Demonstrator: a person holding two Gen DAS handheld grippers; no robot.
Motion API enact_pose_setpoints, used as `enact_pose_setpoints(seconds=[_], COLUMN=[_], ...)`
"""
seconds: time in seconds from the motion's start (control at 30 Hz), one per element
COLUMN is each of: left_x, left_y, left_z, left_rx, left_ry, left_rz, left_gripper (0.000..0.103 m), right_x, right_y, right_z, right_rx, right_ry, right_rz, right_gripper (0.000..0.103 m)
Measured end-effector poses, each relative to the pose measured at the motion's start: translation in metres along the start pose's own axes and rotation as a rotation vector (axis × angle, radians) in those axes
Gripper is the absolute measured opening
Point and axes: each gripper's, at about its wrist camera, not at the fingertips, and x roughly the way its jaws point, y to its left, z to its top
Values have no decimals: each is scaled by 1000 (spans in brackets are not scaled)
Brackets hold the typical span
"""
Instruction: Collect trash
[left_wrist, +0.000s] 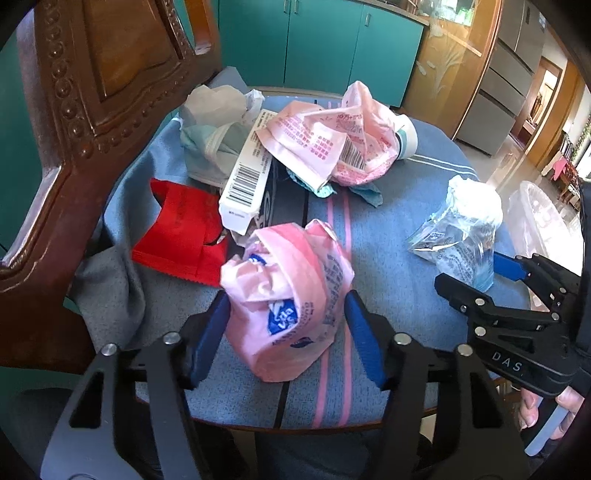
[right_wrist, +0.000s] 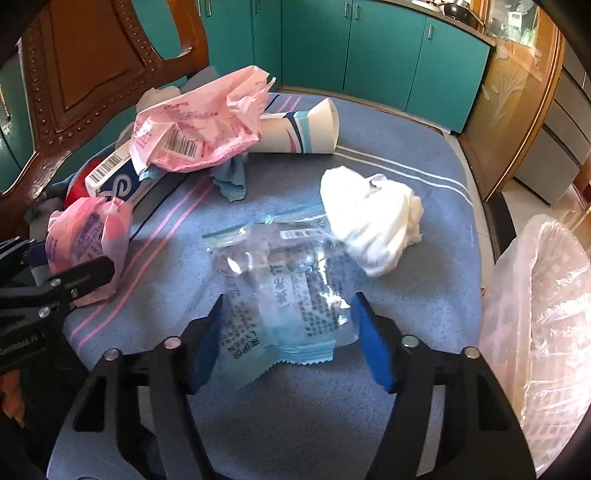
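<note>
The crumpled pink wrapper (left_wrist: 286, 299) sits on the blue striped cloth (left_wrist: 388, 229) of the chair seat, right in front of me. It lies straight ahead of my left gripper (left_wrist: 286, 325), tucked between the two blue pads. One pad looks to be touching its left side. The other pad is just beside its right side, with a thin gap. So my left gripper is about half open and has not squeezed the wrapper yet, I think.

The clear plastic wrapper (right_wrist: 284, 295) lies flat on the same cloth, off to the right of the pink one. Its long way runs away from me, from the wavy blue end near me up toward the white tissue ball (right_wrist: 369, 221). My right gripper (right_wrist: 286, 332) sits around its near end, about half open too. The pads stand by its edges, but I cannot tell if they press on it.

Each hand is nearer its own piece, so no crossing over is needed.

The bin with the thin plastic bag (right_wrist: 535, 314) waits on the right, close to my right gripper. More trash lies farther back by the wooden chair back (left_wrist: 92, 110).
</note>
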Motion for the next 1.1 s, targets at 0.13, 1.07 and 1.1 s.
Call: enact_pose_setpoints(seconds=[0.13, 1.07, 1.1], left_x=[-5, -26, -25], left_y=[2, -4, -5], left_z=[-1, -4, -4], left_rx=[-10, -5, -4], left_ry=[-9, -47, -46], left_rz=[-4, -15, -16], left_gripper=[56, 57, 57], right_x=[-5, -40, -40], right_y=[1, -41, -42], right_z=[0, -12, -12], right_rx=[-2, 109, 109], right_ry=[-7, -58, -58], right_rz=[13, -13, -10], right_gripper=[56, 73, 73])
